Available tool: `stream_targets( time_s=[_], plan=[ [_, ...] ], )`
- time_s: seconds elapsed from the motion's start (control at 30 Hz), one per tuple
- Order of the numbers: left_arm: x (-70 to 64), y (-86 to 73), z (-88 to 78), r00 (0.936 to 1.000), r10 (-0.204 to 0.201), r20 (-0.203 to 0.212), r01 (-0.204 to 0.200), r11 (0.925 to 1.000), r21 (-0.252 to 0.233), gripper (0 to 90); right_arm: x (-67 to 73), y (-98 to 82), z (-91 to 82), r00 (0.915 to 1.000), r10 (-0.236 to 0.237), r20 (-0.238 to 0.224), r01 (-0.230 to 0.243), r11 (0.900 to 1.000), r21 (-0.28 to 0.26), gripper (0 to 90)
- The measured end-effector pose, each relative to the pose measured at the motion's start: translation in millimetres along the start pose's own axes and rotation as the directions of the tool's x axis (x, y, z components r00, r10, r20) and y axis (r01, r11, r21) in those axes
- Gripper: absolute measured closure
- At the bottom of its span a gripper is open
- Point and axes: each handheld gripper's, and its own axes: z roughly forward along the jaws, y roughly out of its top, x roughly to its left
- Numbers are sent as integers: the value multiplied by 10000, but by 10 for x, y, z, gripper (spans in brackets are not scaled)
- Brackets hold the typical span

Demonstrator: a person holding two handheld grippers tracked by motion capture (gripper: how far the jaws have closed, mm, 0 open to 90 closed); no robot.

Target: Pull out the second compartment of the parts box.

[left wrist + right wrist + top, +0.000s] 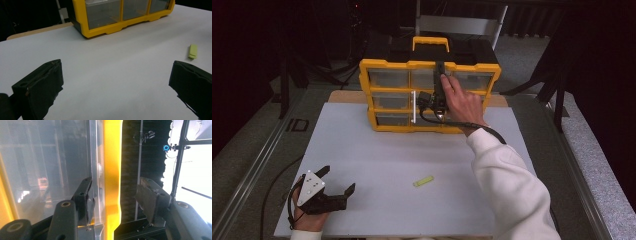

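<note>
The right gripper (440, 75) straddles the top edge of the yellow organizer (382, 64), jaws half-closed, not yet clamped — the left gripper (337, 181) rests open on the table (377, 160).

A lab-style recording space: a white work table (377, 165) bearing a yellow drawer organizer (430, 95), ringed by black curtains (597, 60). Beyond the organizer stand metal frames; above it, a camera mount with a blue light (166, 147).

The yellow organizer (117, 17) is cut off at the frame's top — its drawer contents (42, 170) blur beyond telling
</note>
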Motion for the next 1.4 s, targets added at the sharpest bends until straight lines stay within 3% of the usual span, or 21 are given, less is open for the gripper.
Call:
stream_targets(
  time_s=[0.47,0.73,1.4],
  plan=[
    [-7,1,7,10000,12,7,-12,10000,2,1,-58,3,-65,9946,-27,-1039,29,10000,17,687],
    [-5,0,4,10000,8,14,-8,10000,1,1,-48,22,-62,9904,-93,-1381,115,9998,149,775],
    [-9,1,5,10000,25,4,-25,10000,15,1,-44,42,-96,9888,-229,-1475,265,9994,224,794]
  ],
)
